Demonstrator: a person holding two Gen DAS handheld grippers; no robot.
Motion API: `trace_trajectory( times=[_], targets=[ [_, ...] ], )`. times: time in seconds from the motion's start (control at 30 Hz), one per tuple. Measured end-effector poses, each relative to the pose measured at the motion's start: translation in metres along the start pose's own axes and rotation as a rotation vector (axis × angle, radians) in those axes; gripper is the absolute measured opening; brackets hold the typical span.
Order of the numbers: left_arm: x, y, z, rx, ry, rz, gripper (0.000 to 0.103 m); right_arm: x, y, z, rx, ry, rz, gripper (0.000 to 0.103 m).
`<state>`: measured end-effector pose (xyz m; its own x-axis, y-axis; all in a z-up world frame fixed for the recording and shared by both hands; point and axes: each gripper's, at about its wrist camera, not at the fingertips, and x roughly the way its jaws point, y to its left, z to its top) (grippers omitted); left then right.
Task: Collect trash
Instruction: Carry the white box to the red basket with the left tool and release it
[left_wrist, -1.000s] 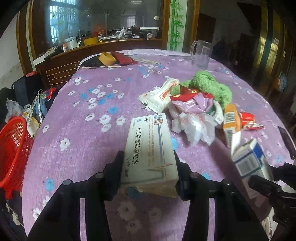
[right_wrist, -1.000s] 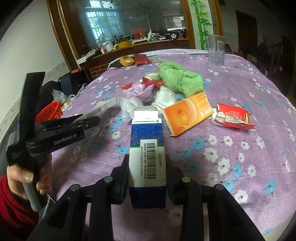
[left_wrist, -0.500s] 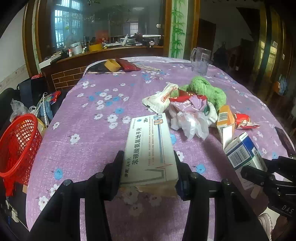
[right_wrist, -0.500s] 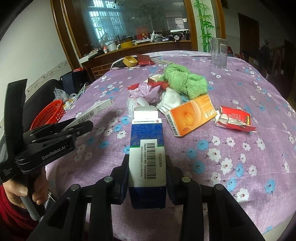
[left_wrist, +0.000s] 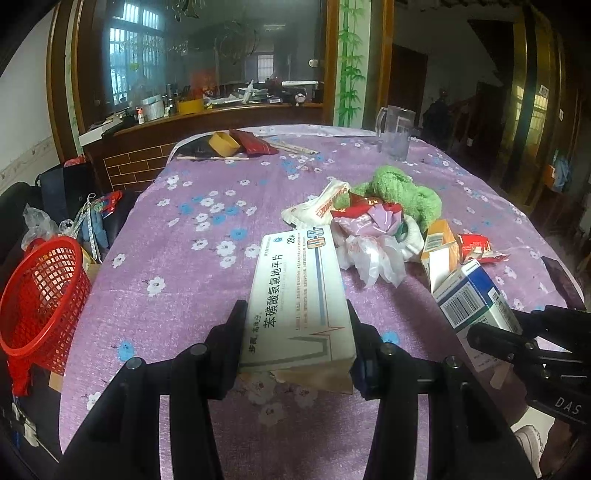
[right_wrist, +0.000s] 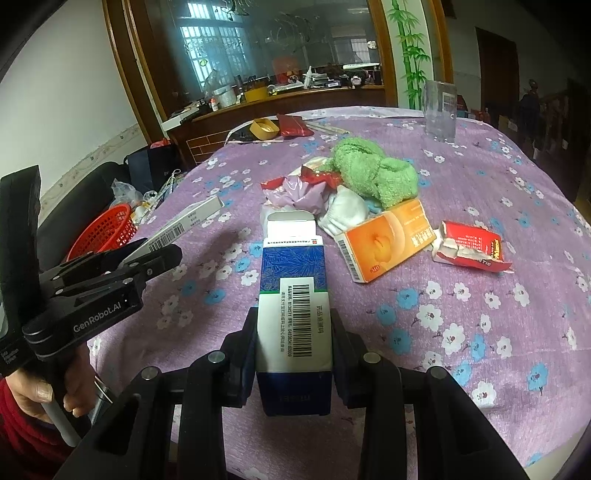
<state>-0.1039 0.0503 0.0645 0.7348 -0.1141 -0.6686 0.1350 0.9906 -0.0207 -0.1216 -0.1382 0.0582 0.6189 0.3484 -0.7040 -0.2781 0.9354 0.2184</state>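
My left gripper (left_wrist: 295, 332) is shut on a flat white medicine box (left_wrist: 297, 295) and holds it above the purple flowered table (left_wrist: 177, 266). My right gripper (right_wrist: 294, 332) is shut on a blue and white carton (right_wrist: 293, 295) with a barcode, held above the table's near edge. The carton also shows in the left wrist view (left_wrist: 476, 299). A red mesh basket (left_wrist: 40, 295) stands off the table's left side. Loose trash lies mid-table: an orange box (right_wrist: 384, 240), a torn red packet (right_wrist: 471, 247), crumpled plastic wrappers (right_wrist: 295, 192).
A green towel (right_wrist: 373, 173) lies behind the trash pile. A clear jug (left_wrist: 395, 133) stands at the far right. A yellow tape roll (left_wrist: 223, 144) and a red pouch (left_wrist: 255, 142) lie at the far edge. Bags sit on the floor beside the basket.
Both grippers have risen and drawn back from the table with their boxes still held. The table looks farther away and more of the red basket shows.
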Motion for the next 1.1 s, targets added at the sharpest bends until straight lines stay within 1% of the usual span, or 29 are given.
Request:
trace_trajectory(
  times=[0.27, 0.77, 0.93, 1.1],
  targets=[
    [-0.005, 0.008, 0.003, -0.008, -0.016, 0.012, 0.047, 0.003, 0.005, 0.01, -0.007, -0.002, 0.018, 0.037],
    [-0.013, 0.04, 0.01, -0.063, -0.049, 0.044, 0.047, 0.02, 0.025, 0.035, -0.046, 0.007, 0.049, 0.037],
    [-0.02, 0.059, 0.012, -0.093, -0.065, 0.062, 0.047, 0.028, 0.038, 0.043, -0.072, 0.017, 0.066, 0.037],
    [-0.031, 0.087, 0.015, -0.141, -0.089, 0.108, 0.047, 0.037, 0.053, 0.054, -0.098, 0.033, 0.097, 0.037]
  ],
)
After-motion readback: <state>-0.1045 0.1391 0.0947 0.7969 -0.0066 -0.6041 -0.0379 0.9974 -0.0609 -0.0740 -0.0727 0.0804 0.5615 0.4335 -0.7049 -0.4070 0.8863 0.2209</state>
